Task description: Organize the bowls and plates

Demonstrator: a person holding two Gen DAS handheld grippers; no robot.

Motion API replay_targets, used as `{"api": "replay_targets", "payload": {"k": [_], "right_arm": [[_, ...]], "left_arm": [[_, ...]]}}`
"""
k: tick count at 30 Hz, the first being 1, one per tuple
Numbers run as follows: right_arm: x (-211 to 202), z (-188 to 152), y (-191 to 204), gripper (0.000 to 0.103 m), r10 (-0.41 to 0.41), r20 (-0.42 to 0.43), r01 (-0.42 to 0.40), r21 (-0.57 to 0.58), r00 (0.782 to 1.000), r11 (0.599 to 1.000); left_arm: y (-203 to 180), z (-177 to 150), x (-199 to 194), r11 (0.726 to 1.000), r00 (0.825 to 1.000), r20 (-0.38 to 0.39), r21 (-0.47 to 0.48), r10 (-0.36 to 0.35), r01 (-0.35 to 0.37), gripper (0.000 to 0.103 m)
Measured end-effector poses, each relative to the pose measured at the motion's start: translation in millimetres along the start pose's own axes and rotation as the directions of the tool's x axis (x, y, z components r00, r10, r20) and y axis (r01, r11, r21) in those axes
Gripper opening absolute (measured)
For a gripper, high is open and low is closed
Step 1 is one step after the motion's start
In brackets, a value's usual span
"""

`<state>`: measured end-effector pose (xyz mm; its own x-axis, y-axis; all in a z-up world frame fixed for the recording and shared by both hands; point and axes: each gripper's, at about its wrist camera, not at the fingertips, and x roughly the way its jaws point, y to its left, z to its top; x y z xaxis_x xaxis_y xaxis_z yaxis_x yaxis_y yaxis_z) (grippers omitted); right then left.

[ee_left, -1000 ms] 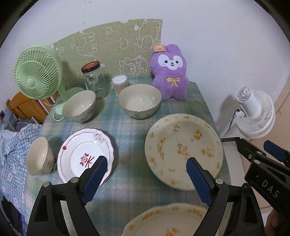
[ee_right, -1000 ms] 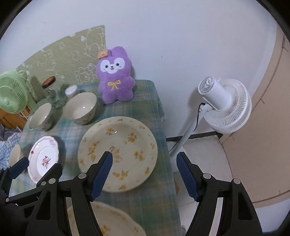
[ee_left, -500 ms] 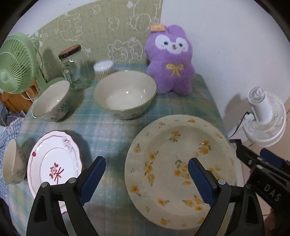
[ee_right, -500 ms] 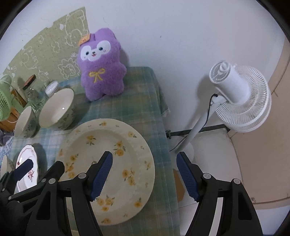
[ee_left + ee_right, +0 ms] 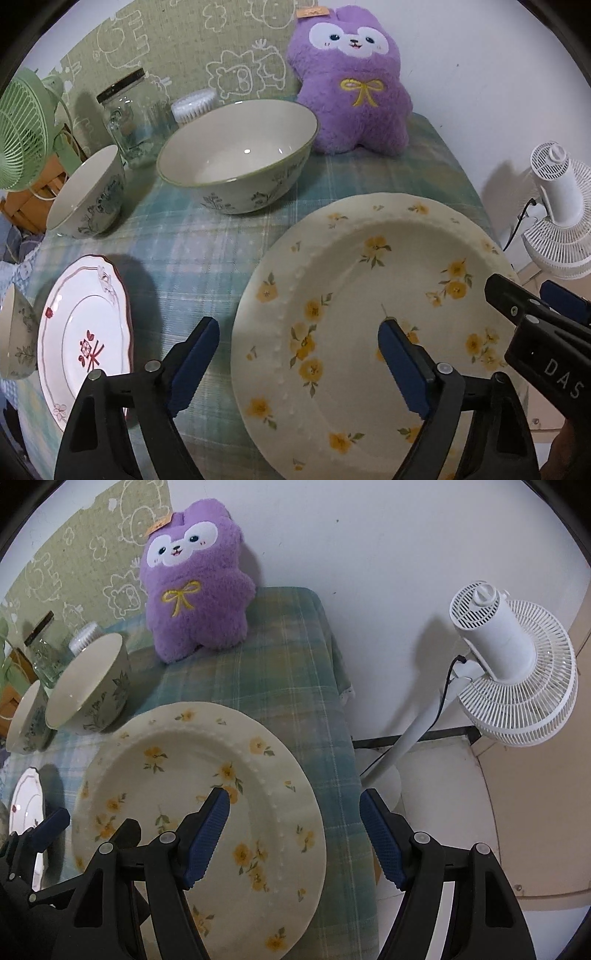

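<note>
Both grippers have closed in on the yellow-flowered plate.

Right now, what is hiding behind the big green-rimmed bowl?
Behind the big green-rimmed ceramic bowl stand a clear glass jar with a black lid and a white ribbed container. The bowl covers that container's lower part, so its contents cannot be seen.

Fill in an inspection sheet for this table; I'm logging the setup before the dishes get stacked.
Surface: table under a green plaid cloth.
Job's things: yellow-flowered plate in front; red-trimmed plate to its left; big bowl, smaller bowl behind; another bowl at left edge.
Clutter: purple plush toy, glass jar, green fan.
Grippers: left gripper and right gripper open, holding nothing, over the flowered plate.
Cables: black cord on white fan.
Surroundings: white wall.
</note>
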<state>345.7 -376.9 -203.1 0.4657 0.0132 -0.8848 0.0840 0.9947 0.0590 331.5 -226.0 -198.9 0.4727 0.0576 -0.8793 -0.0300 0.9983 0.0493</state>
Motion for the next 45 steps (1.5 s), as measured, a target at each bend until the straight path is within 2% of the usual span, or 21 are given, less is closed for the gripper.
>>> {"api": "replay_targets", "payload": {"k": [5,8,12,25,34,45], "right_arm": [[8,-1,1,0.075,-0.015,-0.015,0.015,-0.011,1.0,1.0],[14,-1,3,0.063,-0.012,-0.031,0.012,-0.019,0.999,1.0],[19,-2,10,0.056,-0.001,-0.059,-0.001,-0.033,0.998,0.999],[11,-6,20,0.056,-0.068,-0.053,0.065,-0.061,0.996,0.996],[-2,-24,27,0.056,-0.095,-0.066,0.091,-0.064,0.993,0.994],[-31,-46,38,0.057,-0.124,-0.047,0.122,-0.04,0.991,0.992]], "left_arm": [[2,-2,9,1.0,1.0,-0.028,-0.017,0.0,-0.001,0.077],[2,-2,9,1.0,1.0,-0.029,-0.018,-0.007,0.006,0.074],[-1,-4,8,1.0,1.0,-0.027,-0.009,-0.001,0.001,0.074],[-2,1,7,1.0,0.999,-0.036,-0.021,0.02,-0.02,0.07],[4,-17,-6,0.999,0.999,-0.037,-0.003,0.036,-0.036,0.07],[16,-34,-28,1.0,0.999,-0.031,0.005,0.006,-0.006,0.069]]}}
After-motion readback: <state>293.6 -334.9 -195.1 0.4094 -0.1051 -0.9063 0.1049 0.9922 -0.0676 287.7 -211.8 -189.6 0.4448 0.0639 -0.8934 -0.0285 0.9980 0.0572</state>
